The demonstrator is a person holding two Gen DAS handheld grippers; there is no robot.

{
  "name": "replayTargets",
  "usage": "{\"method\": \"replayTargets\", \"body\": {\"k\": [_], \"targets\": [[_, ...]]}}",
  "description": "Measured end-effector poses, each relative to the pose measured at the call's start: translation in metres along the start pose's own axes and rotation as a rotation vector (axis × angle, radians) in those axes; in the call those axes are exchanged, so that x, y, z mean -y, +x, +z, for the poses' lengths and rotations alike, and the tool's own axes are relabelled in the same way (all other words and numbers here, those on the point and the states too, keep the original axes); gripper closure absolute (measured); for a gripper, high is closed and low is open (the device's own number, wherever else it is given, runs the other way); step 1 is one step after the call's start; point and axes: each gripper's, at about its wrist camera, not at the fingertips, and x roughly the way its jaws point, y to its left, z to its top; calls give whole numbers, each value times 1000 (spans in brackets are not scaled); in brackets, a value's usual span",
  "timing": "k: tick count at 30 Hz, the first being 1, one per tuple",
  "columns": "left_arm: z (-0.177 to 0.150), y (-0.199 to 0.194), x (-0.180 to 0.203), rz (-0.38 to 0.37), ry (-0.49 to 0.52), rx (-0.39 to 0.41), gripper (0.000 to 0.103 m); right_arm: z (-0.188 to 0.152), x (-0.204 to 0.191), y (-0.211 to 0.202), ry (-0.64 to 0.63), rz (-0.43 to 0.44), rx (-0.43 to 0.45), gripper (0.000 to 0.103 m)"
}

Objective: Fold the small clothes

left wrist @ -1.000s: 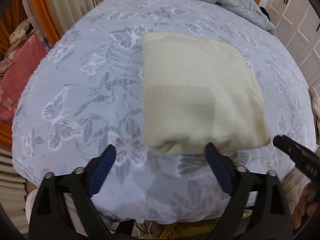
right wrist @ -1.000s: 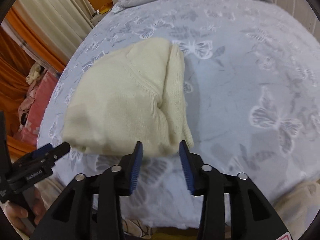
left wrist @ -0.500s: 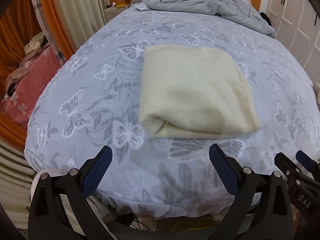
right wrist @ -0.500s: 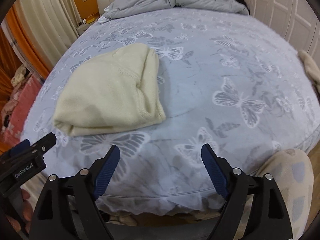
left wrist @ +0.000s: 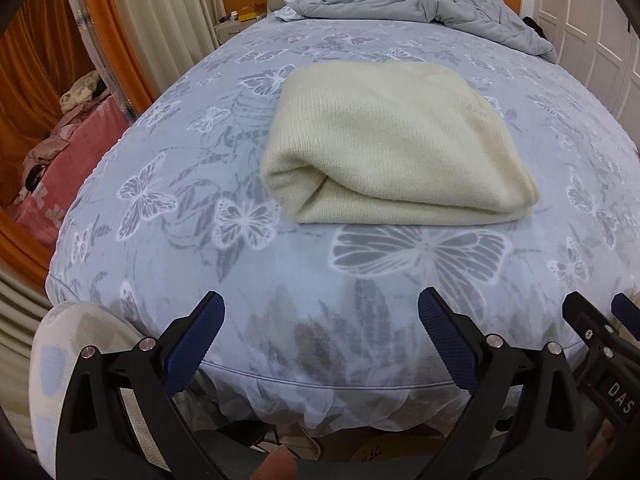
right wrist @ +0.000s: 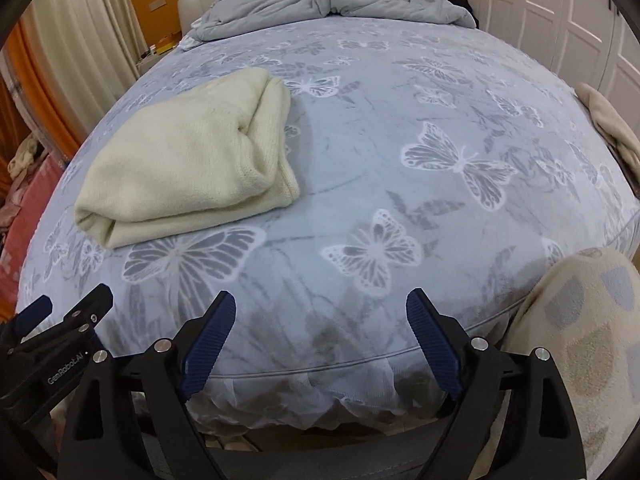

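While lying folded ahead of left gripper (left wrist: 320, 332) and right gripper (right wrist: 320, 320), both gaping empty: cream sweater (left wrist: 392, 148), liable to spring open, nothing pinning bulky layers.

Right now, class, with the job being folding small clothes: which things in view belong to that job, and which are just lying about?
Part of the job:
- cream knitted garment, folded on the bed
- left gripper, open, empty
- right gripper, open, empty
- butterfly bedspread, the work surface

Lying about:
- grey duvet
- beige cloth at the bed's edge
- pink cover
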Motion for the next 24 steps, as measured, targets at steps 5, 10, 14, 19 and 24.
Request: {"method": "replayTargets", "body": {"k": [5, 10, 14, 19, 24], "targets": [[-4, 4, 5, 1, 25, 16, 8, -2, -8, 5, -35, 3, -2, 17], [-5, 6, 7, 1, 26, 20, 8, -3, -9, 7, -29, 6, 0, 17], [-6, 7, 9, 2, 27, 25, 8, -4, -9, 10, -29, 4, -2, 17], [-7, 9, 12, -8, 39, 24, 8, -5, -13, 12, -40, 9, -2, 17], [-7, 11, 11, -10, 28, 14, 8, -6, -17, 12, -54, 13, 1, 17]]}}
